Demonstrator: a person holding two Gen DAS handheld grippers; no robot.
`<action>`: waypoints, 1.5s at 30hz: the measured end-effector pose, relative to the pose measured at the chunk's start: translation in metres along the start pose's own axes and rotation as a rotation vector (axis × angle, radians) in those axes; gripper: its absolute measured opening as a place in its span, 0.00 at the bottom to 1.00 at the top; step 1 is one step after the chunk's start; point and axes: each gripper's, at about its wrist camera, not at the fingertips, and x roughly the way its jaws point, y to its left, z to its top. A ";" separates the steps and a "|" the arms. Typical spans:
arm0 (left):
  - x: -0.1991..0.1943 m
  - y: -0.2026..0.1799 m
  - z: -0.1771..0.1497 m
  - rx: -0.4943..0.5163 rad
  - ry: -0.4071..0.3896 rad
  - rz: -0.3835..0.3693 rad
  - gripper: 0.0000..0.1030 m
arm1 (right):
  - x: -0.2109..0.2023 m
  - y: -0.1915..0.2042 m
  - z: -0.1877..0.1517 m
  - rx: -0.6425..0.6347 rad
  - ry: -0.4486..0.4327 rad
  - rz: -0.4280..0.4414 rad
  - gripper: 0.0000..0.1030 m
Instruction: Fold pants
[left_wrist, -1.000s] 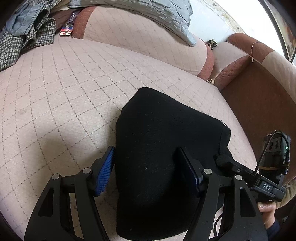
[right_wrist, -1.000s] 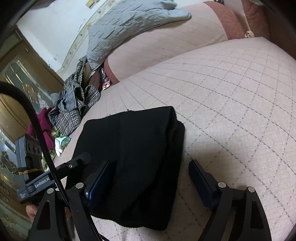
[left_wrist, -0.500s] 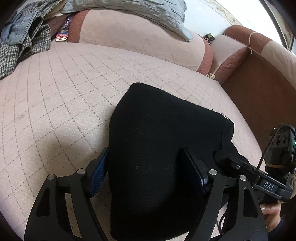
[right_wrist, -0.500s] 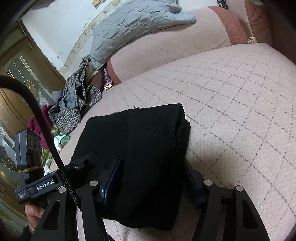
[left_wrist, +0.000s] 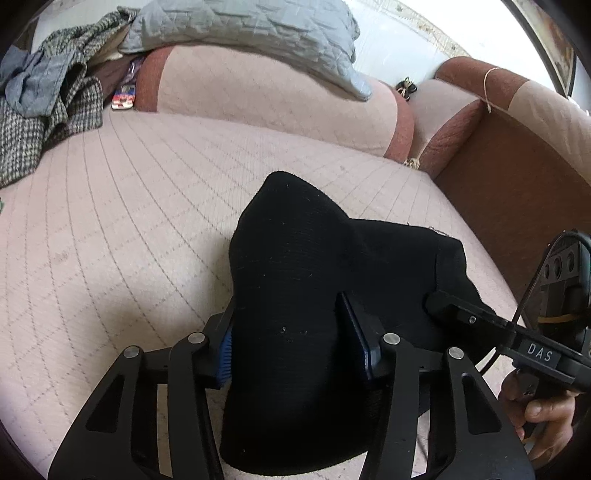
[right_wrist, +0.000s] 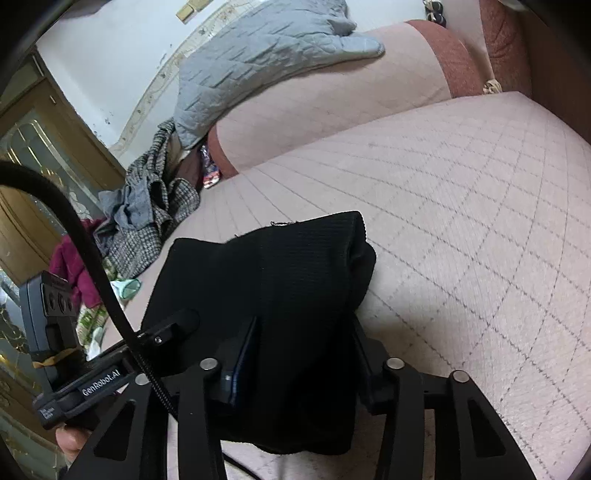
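The black pants lie folded in a thick bundle on the pink quilted sofa seat. My left gripper is shut on the near left part of the pants, its blue-padded fingers pressing the fabric from both sides. My right gripper is shut on the near right part of the pants. The bundle bulges up between each pair of fingers. Each gripper shows in the other's view, the right one and the left one, both at the pants' near edge.
A grey quilted blanket lies over the sofa backrest. A heap of checked and grey clothes sits at the seat's far left. A brown armrest bounds the seat on the right. A wooden cabinet stands beyond the sofa.
Both grippers moved in onto the near edge of the pants and closed from wide open onto the fabric. The bundle has bunched up and risen between the fingers.
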 end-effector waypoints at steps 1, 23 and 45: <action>-0.004 0.002 0.003 -0.008 -0.007 -0.003 0.48 | -0.003 0.004 0.002 -0.011 -0.007 0.002 0.42; -0.014 0.061 0.070 -0.049 -0.074 0.071 0.48 | 0.035 0.068 0.056 -0.040 -0.070 0.087 0.41; 0.038 0.107 0.062 -0.220 0.097 0.113 0.58 | 0.099 0.039 0.045 0.016 0.033 0.033 0.42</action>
